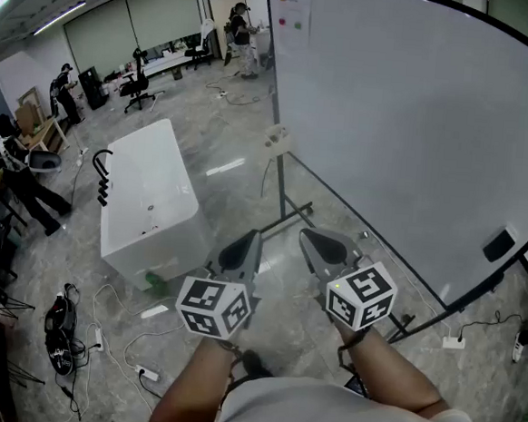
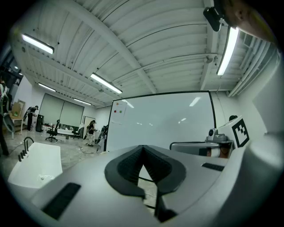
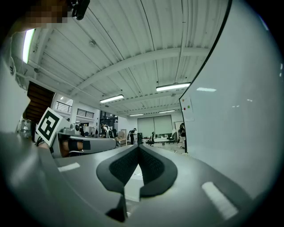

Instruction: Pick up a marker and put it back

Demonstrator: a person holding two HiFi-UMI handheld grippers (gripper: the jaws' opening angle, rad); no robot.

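Observation:
The big whiteboard (image 1: 416,126) on a black frame fills the right of the head view. No marker can be made out in any view. A small black object (image 1: 498,244) sticks to the board's lower right. My left gripper (image 1: 243,249) and right gripper (image 1: 325,247) are held side by side in front of the board's lower edge, apart from it. The left gripper (image 2: 142,147) is shut, pads meeting at the tip, nothing between them. The right gripper (image 3: 138,146) is likewise shut and empty. Each gripper view shows the other gripper (image 2: 208,146) (image 3: 84,144) alongside.
A white bathtub (image 1: 146,201) stands on the grey floor to the left. Cables and a power strip (image 1: 147,372) lie near my feet. The board's stand legs (image 1: 287,212) run across the floor ahead. People and office chairs (image 1: 139,88) are far back.

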